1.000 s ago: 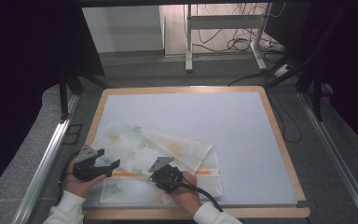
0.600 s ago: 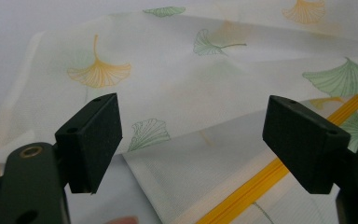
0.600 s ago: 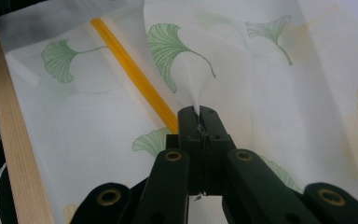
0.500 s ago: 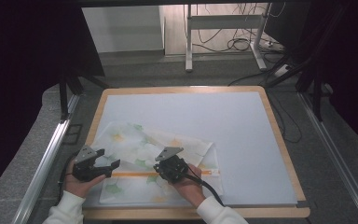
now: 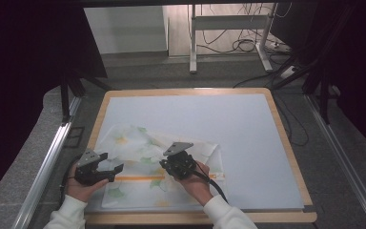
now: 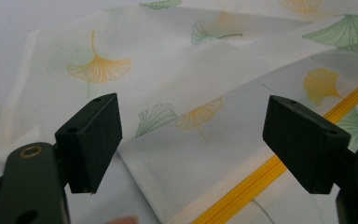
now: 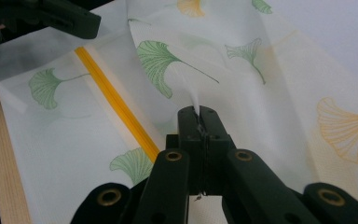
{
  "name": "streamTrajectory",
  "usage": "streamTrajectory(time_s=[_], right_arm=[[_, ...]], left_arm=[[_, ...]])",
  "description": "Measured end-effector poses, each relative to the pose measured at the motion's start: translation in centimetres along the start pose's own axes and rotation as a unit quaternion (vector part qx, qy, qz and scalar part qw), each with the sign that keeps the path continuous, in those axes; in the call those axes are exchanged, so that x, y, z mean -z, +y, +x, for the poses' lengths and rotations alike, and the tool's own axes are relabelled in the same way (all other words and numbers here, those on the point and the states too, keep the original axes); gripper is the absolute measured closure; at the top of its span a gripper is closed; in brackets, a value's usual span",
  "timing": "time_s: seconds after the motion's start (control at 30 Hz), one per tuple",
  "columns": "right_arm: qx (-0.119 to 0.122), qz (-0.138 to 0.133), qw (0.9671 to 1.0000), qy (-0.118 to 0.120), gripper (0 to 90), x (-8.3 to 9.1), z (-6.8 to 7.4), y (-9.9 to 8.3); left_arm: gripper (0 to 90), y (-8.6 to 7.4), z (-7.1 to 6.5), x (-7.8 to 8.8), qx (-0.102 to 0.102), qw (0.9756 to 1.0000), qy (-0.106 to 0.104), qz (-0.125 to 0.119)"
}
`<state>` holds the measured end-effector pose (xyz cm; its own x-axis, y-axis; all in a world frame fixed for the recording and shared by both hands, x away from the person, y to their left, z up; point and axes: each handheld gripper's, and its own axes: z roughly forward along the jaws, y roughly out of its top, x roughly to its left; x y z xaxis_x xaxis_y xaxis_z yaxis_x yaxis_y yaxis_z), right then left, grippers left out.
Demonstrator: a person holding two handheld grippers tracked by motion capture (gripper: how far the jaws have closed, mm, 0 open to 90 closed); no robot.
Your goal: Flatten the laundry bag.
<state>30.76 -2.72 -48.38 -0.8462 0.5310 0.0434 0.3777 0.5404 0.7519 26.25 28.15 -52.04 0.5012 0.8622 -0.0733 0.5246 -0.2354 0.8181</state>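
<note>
Mesh ginkgo-print cloth (image 5: 147,162) lies at the table's (image 5: 248,124) seven o'clock. Right gripper (image 7: 199,115) pinches a fold of it; left gripper (image 6: 191,140) gapes over the yellow stripe (image 6: 261,172). Pulling gently toward one o'clock should avoid tearing.

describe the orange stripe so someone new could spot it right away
Start at the wooden-edged table, then its near left part, where a thin white cloth with ginkgo leaves lies. The orange stripe runs straight across it between the two grippers, the cloth's one solid line among scattered leaf prints.
</note>
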Motion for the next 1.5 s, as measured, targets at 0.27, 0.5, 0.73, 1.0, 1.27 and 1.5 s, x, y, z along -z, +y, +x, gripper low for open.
streamTrajectory(time_s=[0.27, 0.5, 0.73, 1.0, 1.27, 1.5], right_arm=[[-0.01, -0.009, 0.9999, -0.004, 88.8, 0.3, -1.0, 0.3], [-0.018, -0.015, 0.9997, -0.01, 88.7, 0.5, -1.7, 0.4], [-0.026, -0.019, 0.9993, -0.017, 88.8, 0.6, -2.6, 0.5], [-0.036, -0.027, 0.9987, -0.024, 88.8, 0.8, -3.7, 0.7], [-0.047, -0.033, 0.9978, -0.033, 88.8, 1.1, -4.6, 0.7], [-0.051, -0.035, 0.9974, -0.036, 88.7, 1.2, -5.1, 0.7]], left_arm=[[19.2, 0.0, 0.0, 0.0, -0.001, 1.0, 0.0, 0.001], [19.3, 0.0, 0.0, 0.0, -0.002, 1.0, 0.0, 0.001], [19.3, 0.0, -0.1, -0.1, -0.005, 1.0, -0.002, 0.003], [19.4, 0.0, -0.2, -0.2, -0.005, 1.0, -0.002, 0.004], [19.4, 0.0, -0.2, -0.3, -0.007, 0.9999, -0.004, 0.006], [19.4, 0.0, -0.2, -0.3, -0.008, 0.9999, -0.003, 0.006]])
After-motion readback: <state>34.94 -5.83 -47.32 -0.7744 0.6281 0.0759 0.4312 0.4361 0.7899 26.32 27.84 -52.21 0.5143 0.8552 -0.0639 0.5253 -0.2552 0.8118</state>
